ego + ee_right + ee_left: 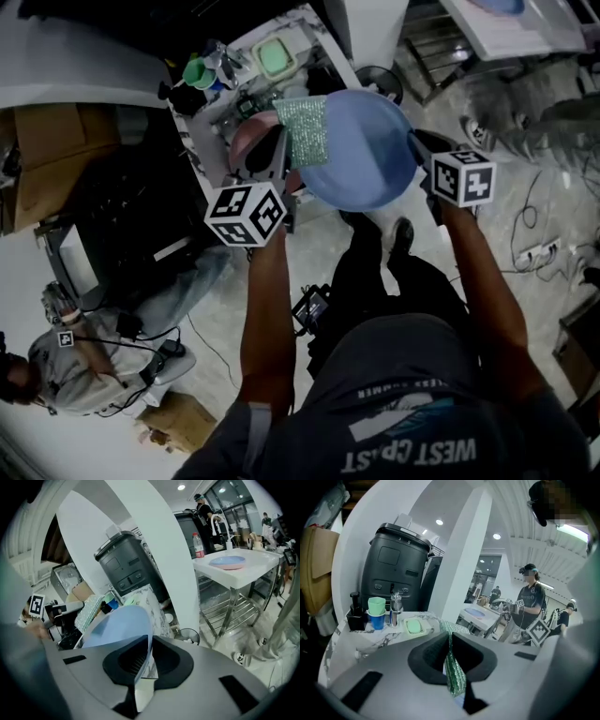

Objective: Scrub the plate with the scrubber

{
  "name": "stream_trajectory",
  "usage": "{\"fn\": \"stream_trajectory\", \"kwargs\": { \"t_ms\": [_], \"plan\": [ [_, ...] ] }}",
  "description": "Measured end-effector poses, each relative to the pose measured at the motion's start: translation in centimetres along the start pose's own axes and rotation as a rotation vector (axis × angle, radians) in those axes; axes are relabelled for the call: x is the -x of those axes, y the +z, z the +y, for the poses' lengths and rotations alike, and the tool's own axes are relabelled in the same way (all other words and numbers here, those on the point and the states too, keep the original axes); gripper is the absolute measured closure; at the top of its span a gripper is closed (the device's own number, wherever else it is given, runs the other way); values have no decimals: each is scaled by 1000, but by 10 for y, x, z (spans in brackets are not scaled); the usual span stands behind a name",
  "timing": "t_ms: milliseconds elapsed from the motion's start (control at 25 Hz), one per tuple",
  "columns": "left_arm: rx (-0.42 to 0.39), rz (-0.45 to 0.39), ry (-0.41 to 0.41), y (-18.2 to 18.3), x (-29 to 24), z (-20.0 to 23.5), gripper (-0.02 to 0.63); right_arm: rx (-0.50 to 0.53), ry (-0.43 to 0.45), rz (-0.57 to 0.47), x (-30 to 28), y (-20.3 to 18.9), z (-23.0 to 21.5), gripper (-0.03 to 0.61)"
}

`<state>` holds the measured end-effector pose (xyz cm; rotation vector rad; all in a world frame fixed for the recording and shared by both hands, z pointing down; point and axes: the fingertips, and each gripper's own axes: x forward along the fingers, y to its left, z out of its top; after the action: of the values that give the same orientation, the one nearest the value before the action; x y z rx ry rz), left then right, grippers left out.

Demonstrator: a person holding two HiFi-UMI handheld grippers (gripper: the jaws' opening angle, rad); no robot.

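Both claws are clenching: left gripper [450, 660] pinching the scrubber [305, 131], right gripper [146, 660] gripping the blue plate [361, 155] by its rim, upper centre of frame. Scrubbing's prob. starting; next needs firm strokes across the plate.

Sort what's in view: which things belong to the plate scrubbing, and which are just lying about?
In the job:
- blue plate, its rim gripped in the right claw
- green scrubber, pinched in the left claw

Lying about:
- green cup
- soap dish
- black bottle
- black bin
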<state>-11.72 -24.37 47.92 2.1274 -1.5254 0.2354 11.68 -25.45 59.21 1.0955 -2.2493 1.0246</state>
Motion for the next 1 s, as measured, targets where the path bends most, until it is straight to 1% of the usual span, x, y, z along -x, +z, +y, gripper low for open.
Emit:
{"fn": "stream_trajectory", "kwargs": {
  "t_ms": [120,240,480,680,840,1000],
  "plan": [
    [-30,39,14,-12,-14,1,589,-17,-19,-12,-1,0,-3,535],
    [-78,81,21,-24,-28,-3,589,-38,-30,-30,1,1,-1,537],
    [-229,185,-4,-52,-51,-26,589,-93,-44,-59,0,3,4,537],
    [-304,273,-75,-77,-66,-55,589,-94,-45,-58,-4,6,4,537],
    [-323,330,-157,-97,-72,-83,589,-95,-47,-52,-7,7,4,537],
    [-352,396,-227,-120,-63,-110,589,-88,-52,-45,-9,7,4,537]
  ]
}}
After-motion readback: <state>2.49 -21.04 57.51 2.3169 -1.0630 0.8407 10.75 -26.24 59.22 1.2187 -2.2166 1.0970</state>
